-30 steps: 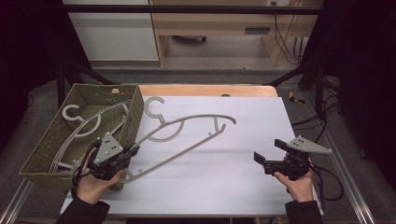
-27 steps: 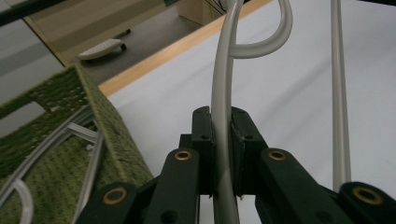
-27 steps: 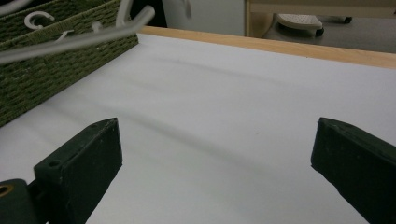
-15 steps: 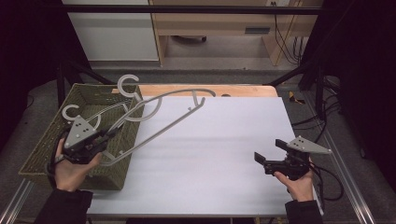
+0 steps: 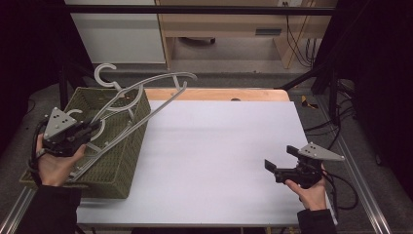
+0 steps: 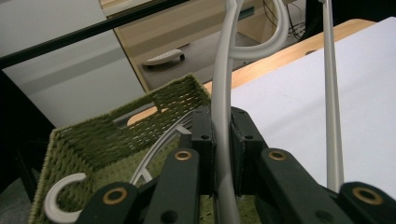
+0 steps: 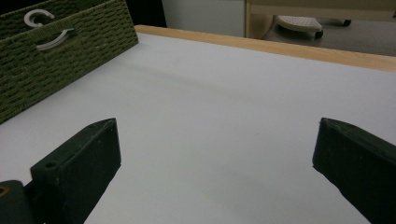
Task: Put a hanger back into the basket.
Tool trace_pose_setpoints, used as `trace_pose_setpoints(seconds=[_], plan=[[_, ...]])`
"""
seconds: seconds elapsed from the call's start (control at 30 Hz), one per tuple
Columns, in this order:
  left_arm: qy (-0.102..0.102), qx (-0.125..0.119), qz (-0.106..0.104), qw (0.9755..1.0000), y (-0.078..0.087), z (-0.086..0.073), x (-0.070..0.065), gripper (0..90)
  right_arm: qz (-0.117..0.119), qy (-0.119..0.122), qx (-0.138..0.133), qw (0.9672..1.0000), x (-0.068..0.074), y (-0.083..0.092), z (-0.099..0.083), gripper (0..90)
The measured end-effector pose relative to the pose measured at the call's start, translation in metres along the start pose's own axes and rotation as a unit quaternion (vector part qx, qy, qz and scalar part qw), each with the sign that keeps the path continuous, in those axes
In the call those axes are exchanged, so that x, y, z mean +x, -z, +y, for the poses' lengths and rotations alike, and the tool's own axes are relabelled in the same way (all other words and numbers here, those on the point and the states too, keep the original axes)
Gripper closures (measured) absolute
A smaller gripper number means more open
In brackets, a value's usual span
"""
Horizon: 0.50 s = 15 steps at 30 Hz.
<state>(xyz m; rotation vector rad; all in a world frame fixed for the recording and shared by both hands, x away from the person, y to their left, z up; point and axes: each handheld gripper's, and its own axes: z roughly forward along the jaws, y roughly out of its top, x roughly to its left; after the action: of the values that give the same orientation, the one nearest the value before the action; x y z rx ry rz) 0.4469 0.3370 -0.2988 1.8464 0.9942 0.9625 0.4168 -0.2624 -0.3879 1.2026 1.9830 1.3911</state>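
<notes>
Moved: since a second ago the left gripper [image 5: 90, 130] has carried the grey hanger [image 5: 146, 97] off the white tabletop and over to the basket side, a bit higher too; right hand hasn't budged.

Hanger now: tilted up at a slant, near end pinched in the left gripper over the basket, far end and hook [image 5: 104, 73] sticking out past the basket's back corner, up in the air above the table's wooden edge.

Left gripper grip: jaws clamped tight on one thin arm of the hanger; in the left gripper view the grey bar [image 6: 223, 121] runs straight up between the two black pads, touching both. The hanger's straight lower bar [image 6: 332, 116] passes just off to the side of the jaws, not gripped.

Basket: green woven basket [image 5: 124, 161] sits right under and beside the left gripper, at the left edge of the table.

Inside basket: another light hanger [image 6: 154, 156] is lying in there, below the jaws, with its hook [image 6: 63, 200] near one wall.

Right gripper: right gripper [image 5: 273, 168] well apart from the hanger, hovering low over the bare white tabletop [image 5: 219, 146], jaws spread wide with nothing between them, same in the right gripper view [image 7: 215, 163].

Left hand: the person's left hand [image 5: 56, 163] is over the basket's near rim.
</notes>
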Motion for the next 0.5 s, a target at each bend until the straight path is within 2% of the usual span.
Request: trace_pose_setpoints(seconds=[0.27,0.5], plan=[[0.006,0.006,0.018,0.9998,-0.003,-0.013,0.023,81.7,-0.002,-0.001,0.002,1.0,0.0,0.0,0.0,1.2],[0.006,0.029,0.028,0.9992,-0.002,-0.026,0.043,81.7,0.0,0.002,0.005,1.0,0.0,-0.001,0.0,1.1]])
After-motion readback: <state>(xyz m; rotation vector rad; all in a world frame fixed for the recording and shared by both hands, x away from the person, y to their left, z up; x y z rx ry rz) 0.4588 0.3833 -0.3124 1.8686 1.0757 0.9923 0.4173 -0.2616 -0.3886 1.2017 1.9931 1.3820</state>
